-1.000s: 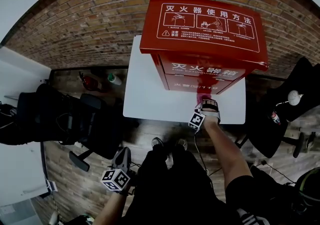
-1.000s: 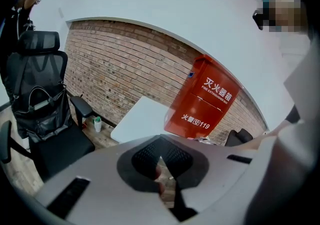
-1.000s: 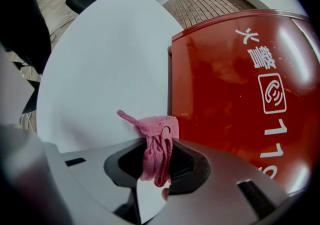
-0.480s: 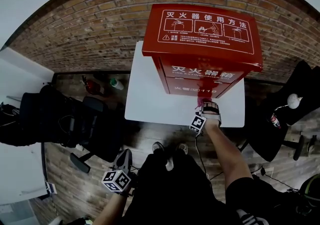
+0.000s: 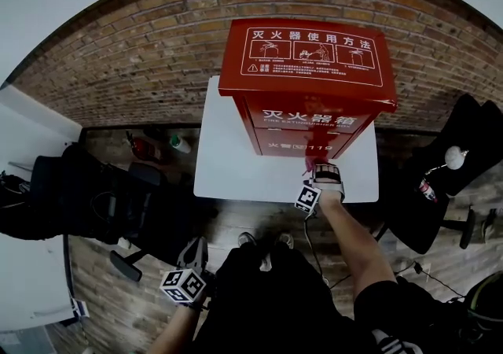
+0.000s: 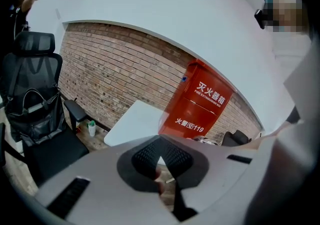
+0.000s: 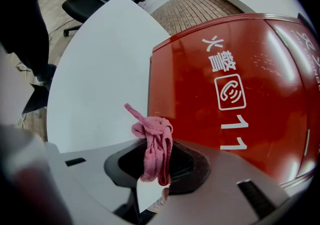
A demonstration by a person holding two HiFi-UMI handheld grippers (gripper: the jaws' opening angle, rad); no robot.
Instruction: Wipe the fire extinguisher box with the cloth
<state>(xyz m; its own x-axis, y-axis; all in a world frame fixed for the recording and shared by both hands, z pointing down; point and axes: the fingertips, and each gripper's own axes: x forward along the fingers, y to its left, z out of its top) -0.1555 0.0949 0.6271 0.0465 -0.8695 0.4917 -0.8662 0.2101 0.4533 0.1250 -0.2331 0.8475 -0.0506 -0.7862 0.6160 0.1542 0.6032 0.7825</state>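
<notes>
The red fire extinguisher box (image 5: 310,85) stands on a white table (image 5: 228,156) against a brick wall; it also shows in the right gripper view (image 7: 235,94) and the left gripper view (image 6: 197,106). My right gripper (image 5: 318,165) is shut on a pink cloth (image 7: 154,146), held just in front of the box's lower front face. A bunch of the cloth sticks out past the jaws. My left gripper (image 5: 192,254) hangs low by my legs, far from the box. Its jaws are shut with nothing between them (image 6: 159,156).
Black office chairs stand left of the table (image 5: 118,195) and at the right (image 5: 440,187). A small bottle (image 5: 179,124) and a dark red object (image 5: 141,128) sit on the floor by the wall. A white desk (image 5: 27,120) lies at far left.
The right gripper with the cloth has stayed at the box's lower front, shifting only slightly. The head view has tilted a little. The left gripper has stayed low.
</notes>
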